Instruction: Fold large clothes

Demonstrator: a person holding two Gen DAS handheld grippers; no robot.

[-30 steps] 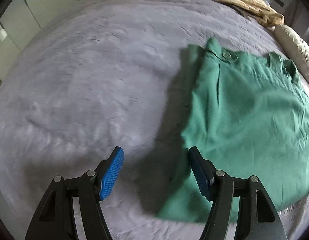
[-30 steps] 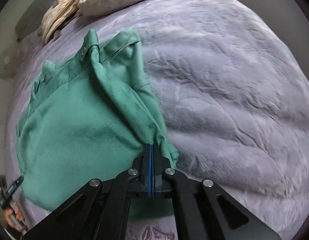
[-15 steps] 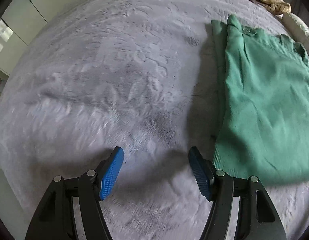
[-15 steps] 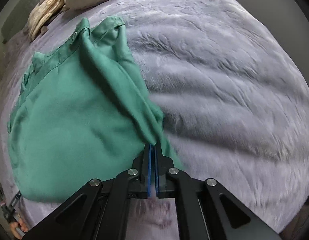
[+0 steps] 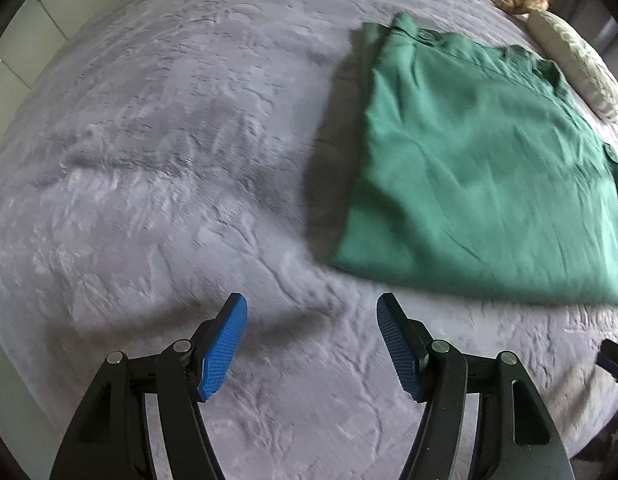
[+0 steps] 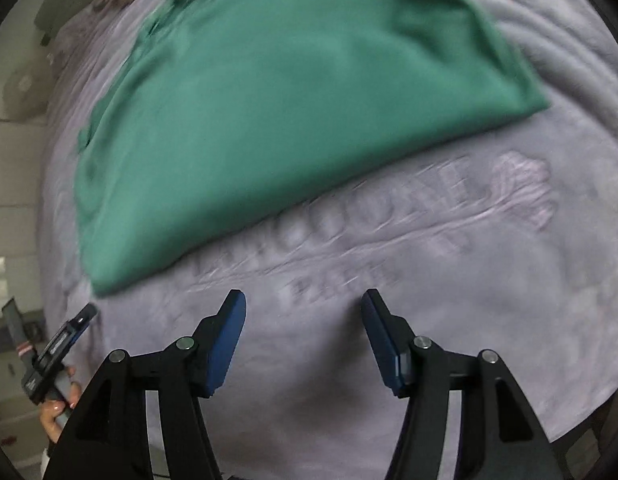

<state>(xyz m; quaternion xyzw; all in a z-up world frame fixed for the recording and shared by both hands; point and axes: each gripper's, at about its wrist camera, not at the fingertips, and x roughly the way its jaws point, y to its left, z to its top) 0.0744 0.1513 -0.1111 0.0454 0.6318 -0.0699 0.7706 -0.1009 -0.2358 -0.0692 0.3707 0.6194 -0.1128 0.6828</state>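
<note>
A green shirt [image 5: 481, 168] lies folded on a grey plush blanket [image 5: 169, 152], filling the upper right of the left wrist view and the upper half of the right wrist view, where motion blurs it. The left gripper [image 5: 312, 346] and right gripper [image 6: 303, 336] hang over bare blanket at the bottom of their frames, jaws opening with nothing between them. The thin woven cloth looks light, limp and prone to slipping out of its layers; a pinch at the near corners, through all layers, seems the safest hold.
</note>
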